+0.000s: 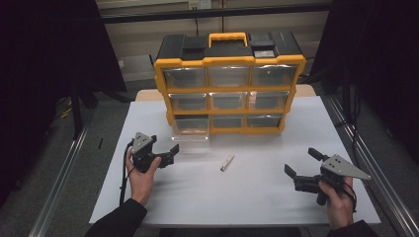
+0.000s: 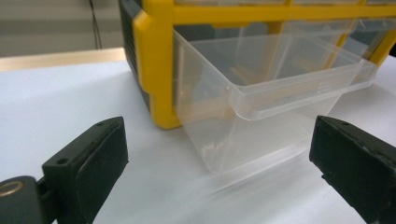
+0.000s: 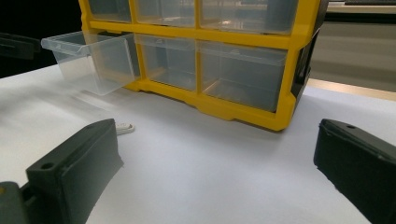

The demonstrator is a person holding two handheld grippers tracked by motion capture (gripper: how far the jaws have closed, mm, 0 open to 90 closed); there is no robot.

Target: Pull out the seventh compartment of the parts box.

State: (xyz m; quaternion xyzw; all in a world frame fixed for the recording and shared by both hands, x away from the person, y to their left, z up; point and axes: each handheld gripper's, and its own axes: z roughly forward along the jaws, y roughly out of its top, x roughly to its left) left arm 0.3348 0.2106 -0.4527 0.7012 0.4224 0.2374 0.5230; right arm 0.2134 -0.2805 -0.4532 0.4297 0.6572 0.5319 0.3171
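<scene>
With both my left gripper (image 1: 165, 154) and right gripper (image 1: 302, 168) spread wide and empty, I judge the small pale stick (image 1: 227, 162) lying mid-desk before the pulled-out bottom-left drawer (image 1: 190, 127) light, stiff and thin, best pinched across its middle.

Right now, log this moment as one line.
left gripper: open, facing pulled-out drawer | right gripper: open, empty | stick: on table, between grippers
</scene>
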